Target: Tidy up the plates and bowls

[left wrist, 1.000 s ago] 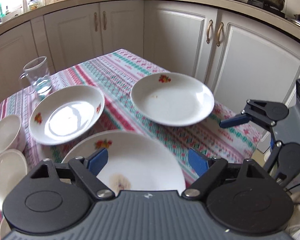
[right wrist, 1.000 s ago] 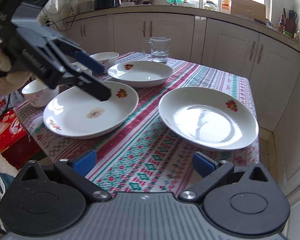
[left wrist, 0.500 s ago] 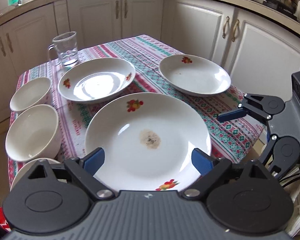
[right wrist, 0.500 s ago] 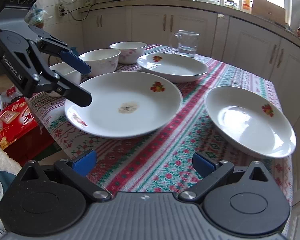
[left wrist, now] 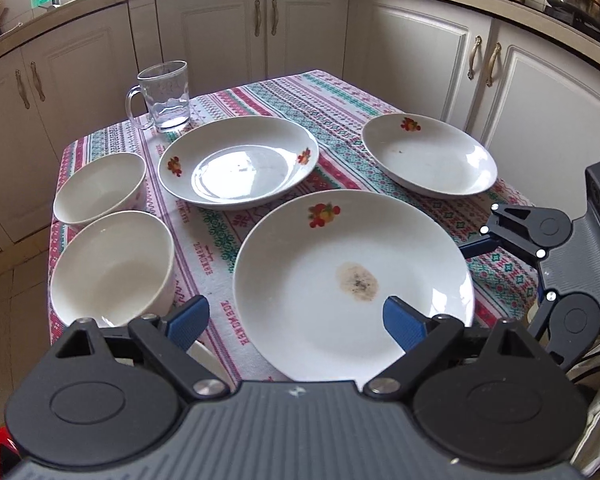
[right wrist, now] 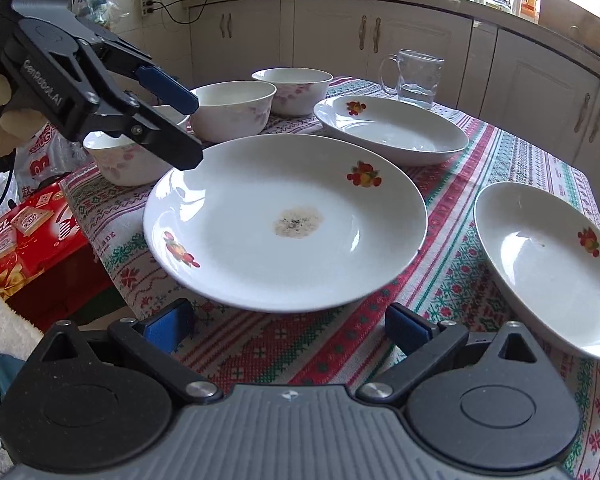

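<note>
A stained plate [left wrist: 352, 272] is seen on the tabletop [left wrist: 324, 96] near its front edge. Left gripper [left wrist: 296, 320] and right gripper [right wrist: 288, 322] are held with jaws wide, nothing gripped.

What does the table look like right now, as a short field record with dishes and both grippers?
nearest dish: large white plate with brown stain, on striped tablecloth
other plates: deep white plate behind it; white plate at right
bowls: three white bowls, one partly hidden
glass: clear mug at far edge
left gripper: open, empty
right gripper: open, empty
</note>
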Tool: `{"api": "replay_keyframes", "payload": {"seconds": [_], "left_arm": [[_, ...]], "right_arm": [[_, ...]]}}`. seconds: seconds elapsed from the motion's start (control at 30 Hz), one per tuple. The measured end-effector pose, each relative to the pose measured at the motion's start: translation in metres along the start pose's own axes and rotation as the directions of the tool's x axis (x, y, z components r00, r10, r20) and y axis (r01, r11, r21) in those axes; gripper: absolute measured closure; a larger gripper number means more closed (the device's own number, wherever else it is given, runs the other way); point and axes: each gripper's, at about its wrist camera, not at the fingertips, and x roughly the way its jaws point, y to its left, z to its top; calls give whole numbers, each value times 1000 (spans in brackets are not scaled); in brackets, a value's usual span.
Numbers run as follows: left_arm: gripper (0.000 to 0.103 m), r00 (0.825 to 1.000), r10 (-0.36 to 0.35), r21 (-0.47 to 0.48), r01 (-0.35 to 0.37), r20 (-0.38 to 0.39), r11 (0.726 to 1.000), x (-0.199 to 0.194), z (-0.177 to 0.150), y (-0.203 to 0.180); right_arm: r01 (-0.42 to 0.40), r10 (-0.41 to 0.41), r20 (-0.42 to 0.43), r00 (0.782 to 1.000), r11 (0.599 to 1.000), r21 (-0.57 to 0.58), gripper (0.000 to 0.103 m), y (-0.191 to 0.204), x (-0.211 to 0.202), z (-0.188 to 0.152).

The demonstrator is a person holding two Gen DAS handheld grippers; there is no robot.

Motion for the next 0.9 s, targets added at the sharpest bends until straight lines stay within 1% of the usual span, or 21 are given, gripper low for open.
{"api": "replay_keyframes", "payload": {"seconds": [0.13, 0.33, 0.5, 0.63, 0.8, 0.9], "left_arm": [[10, 1000, 3, -11, -3, -10, 1000, 7, 6, 8], [10, 997, -44, -42, 41, -63, 998, 25, 19, 18], [10, 995, -33, 12, 34, -94, 999, 42, 32, 15], [10, 986, -77, -1, 77, -148, 997, 57, 41, 18], [13, 973, -88, -11, 88, -214, 996, 74, 46, 20], [15, 964, -90, 9, 95, -249, 995, 80, 47, 18]], "right_arm": [[7, -7, 24, 1000, 1000, 2, 0, 0, 2, -1], [1, -1, 50, 999, 1000, -6, 0, -1, 1, -5], [-14, 16, 70, 997, 1000, -22, 0, -2, 1, -7], [-19, 21, 81, 996, 999, -28, 0, -3, 1, -9], [-19, 22, 92, 996, 999, -28, 0, -3, 0, -10], [-17, 20, 95, 995, 999, -27, 0, -2, 0, -11]]}}
